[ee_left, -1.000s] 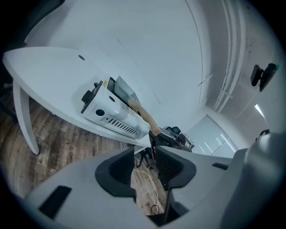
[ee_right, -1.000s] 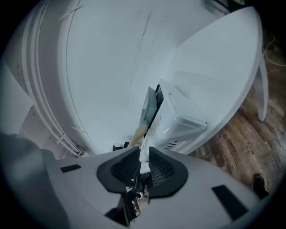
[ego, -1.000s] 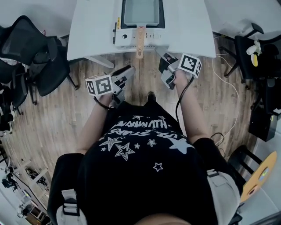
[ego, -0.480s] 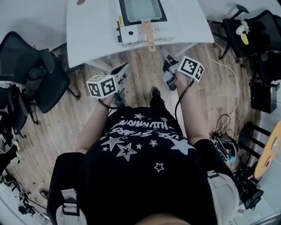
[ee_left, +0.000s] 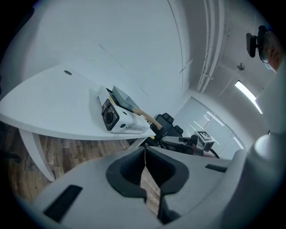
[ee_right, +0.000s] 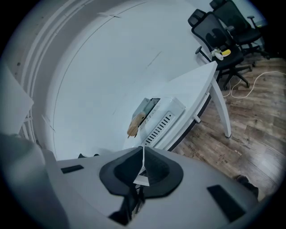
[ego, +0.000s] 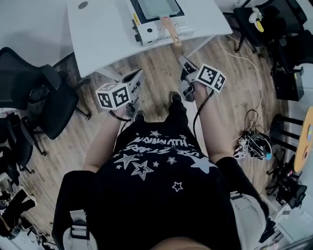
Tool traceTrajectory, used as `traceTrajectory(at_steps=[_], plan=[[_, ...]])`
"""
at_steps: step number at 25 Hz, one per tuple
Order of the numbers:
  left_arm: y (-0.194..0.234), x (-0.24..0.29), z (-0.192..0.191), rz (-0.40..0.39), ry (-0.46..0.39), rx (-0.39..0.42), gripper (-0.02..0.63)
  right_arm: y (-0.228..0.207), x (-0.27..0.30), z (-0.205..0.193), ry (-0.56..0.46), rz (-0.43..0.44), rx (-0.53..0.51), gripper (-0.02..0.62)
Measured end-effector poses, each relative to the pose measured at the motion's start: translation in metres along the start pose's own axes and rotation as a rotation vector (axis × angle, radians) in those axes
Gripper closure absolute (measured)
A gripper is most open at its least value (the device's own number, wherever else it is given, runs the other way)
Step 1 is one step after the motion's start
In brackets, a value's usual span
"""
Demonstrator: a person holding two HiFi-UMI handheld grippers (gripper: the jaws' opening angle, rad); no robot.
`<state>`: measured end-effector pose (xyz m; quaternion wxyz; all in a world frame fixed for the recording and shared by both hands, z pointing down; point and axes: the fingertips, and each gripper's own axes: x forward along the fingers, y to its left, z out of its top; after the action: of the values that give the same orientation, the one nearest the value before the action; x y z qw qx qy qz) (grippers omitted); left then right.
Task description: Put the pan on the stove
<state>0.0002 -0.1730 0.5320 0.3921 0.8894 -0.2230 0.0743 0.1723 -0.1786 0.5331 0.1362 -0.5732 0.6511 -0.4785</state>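
A rectangular grey pan (ego: 155,7) with a wooden handle (ego: 172,30) sits on the white portable stove (ego: 157,30), at the front edge of the white table (ego: 98,34). Both grippers hang over the wooden floor, short of the table and apart from the pan. My left gripper (ego: 138,76) is shut with nothing in it, and my right gripper (ego: 184,61) is also shut and empty. The left gripper view shows its jaws (ee_left: 144,152) pressed together below the stove (ee_left: 118,120) and pan (ee_left: 123,99). The right gripper view shows shut jaws (ee_right: 143,154) under the stove (ee_right: 164,117) and handle (ee_right: 134,124).
Black office chairs stand left (ego: 44,93) and at the upper right (ego: 264,22). A white cable (ego: 254,83) runs over the floor on the right to a bundle of wires (ego: 254,145). Table legs (ego: 110,73) reach down near my left gripper.
Both grippers' jaws have closed. The table with the stove and pan has slid up and left in the head view, so it lies farther from the grippers.
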Motion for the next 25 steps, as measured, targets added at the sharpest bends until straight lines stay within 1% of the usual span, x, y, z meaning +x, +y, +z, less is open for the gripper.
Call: traceTrajectory(at_steps=[4,8,11,15,18,22,25], plan=[[-0.001,-0.025,0.000,-0.052,0.023,0.038,0.594,0.027,0.001,-0.028,-0.011,-0.029,-0.064,0.584],[0.002,-0.052,0.001,-0.085,0.049,0.065,0.594,0.054,-0.001,-0.054,-0.033,-0.050,-0.076,0.586],[0.006,-0.064,0.000,-0.099,0.059,0.070,0.594,0.066,-0.003,-0.066,-0.035,-0.069,-0.091,0.588],[0.005,-0.070,-0.002,-0.116,0.059,0.058,0.594,0.068,-0.010,-0.074,-0.046,-0.091,-0.084,0.588],[-0.002,-0.072,-0.007,-0.151,0.064,0.048,0.594,0.066,-0.013,-0.078,-0.050,-0.112,-0.090,0.588],[-0.008,-0.071,-0.015,-0.161,0.083,0.076,0.594,0.064,-0.014,-0.089,-0.008,-0.126,-0.154,0.588],[-0.013,-0.072,-0.020,-0.151,0.085,0.092,0.594,0.062,-0.022,-0.094,-0.009,-0.128,-0.164,0.588]])
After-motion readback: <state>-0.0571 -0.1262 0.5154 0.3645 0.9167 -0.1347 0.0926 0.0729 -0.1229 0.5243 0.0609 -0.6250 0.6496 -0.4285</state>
